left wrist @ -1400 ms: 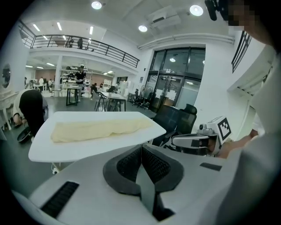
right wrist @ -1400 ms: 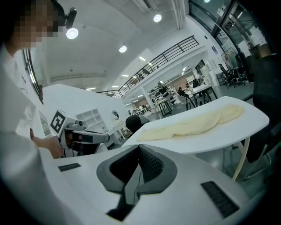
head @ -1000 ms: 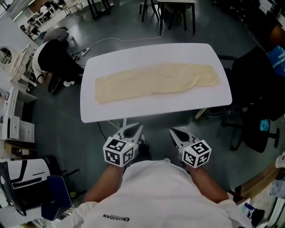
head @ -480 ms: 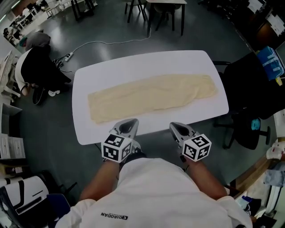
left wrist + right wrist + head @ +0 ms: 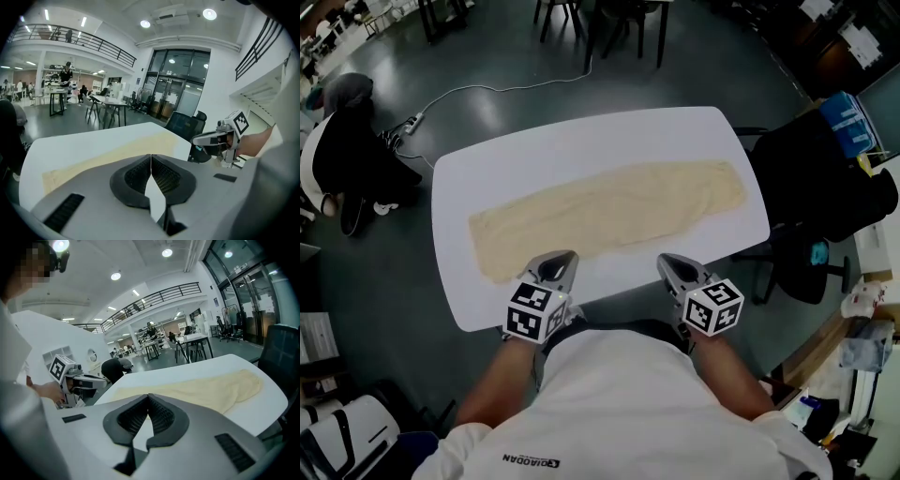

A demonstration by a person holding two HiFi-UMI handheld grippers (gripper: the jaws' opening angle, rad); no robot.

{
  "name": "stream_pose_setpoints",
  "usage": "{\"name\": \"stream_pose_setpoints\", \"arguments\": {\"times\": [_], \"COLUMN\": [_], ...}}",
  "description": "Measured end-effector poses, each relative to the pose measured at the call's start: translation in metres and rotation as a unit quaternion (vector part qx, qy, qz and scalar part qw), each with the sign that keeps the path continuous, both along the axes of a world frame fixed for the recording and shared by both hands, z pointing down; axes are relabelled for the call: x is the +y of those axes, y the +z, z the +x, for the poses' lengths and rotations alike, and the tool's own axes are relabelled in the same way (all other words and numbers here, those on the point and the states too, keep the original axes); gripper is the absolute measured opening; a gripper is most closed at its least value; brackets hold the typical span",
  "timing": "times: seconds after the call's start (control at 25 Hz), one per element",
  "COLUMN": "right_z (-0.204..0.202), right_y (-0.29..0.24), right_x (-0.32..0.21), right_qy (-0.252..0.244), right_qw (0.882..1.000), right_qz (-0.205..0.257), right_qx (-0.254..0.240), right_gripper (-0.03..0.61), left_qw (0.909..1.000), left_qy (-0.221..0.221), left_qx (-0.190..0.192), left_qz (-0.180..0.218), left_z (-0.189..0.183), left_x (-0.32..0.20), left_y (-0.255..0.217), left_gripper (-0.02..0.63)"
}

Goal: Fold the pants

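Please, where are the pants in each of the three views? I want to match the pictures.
Head view: the pants lie spread lengthwise across the middle of the picture.
Left gripper view: the pants show as a cream strip running from lower left towards the centre.
Right gripper view: the pants stretch from the centre to the right.
Shared landmark: the white table under them.

The pants [image 5: 609, 211] are cream, the table [image 5: 581, 141] white, the floor [image 5: 502, 52] dark grey, the person's shirt [image 5: 619, 403] white.

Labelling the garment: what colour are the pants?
Plain pale cream-yellow pants; clearest in the head view.
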State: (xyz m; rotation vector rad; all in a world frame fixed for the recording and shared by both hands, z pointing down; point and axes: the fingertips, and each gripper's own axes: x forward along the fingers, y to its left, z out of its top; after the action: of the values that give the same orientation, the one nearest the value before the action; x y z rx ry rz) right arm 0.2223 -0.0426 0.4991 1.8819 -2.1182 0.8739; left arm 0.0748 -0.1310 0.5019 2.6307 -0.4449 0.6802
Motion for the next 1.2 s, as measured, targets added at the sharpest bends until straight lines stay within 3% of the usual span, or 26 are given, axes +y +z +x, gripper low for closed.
{"name": "stream_pose_setpoints", "arguments": {"times": [0.36, 0.6, 0.88, 1.2], "right_z": [0.061, 0.137, 0.231, 0.338], "right_y": [-0.003, 0.015, 0.042, 0.076], "right_x": [-0.020, -0.026, -0.022, -0.024], "right_qy": [0.019, 0.021, 0.011, 0.039], "right_qw": [0.999, 0.999, 0.999, 0.999], "right_qz": [0.009, -0.005, -0.022, -0.034], "right_qx": [0.035, 0.041, 0.027, 0.014], "right_gripper": [0.017, 0.017, 0.017, 0.017], "left_qw": [0.9999, 0.9983, 0.9939, 0.9915], "left_qy": [-0.001, -0.052, -0.098, -0.112], "left_qx": [-0.011, -0.025, -0.046, -0.067], "left_qz": [-0.010, -0.011, -0.018, -0.008], "left_z": [0.024, 0.053, 0.122, 0.182], "left_x": [-0.012, -0.026, -0.025, -0.020], "left_y": [0.011, 0.014, 0.024, 0.028], "left_gripper": [0.028, 0.028, 0.028, 0.028]}}
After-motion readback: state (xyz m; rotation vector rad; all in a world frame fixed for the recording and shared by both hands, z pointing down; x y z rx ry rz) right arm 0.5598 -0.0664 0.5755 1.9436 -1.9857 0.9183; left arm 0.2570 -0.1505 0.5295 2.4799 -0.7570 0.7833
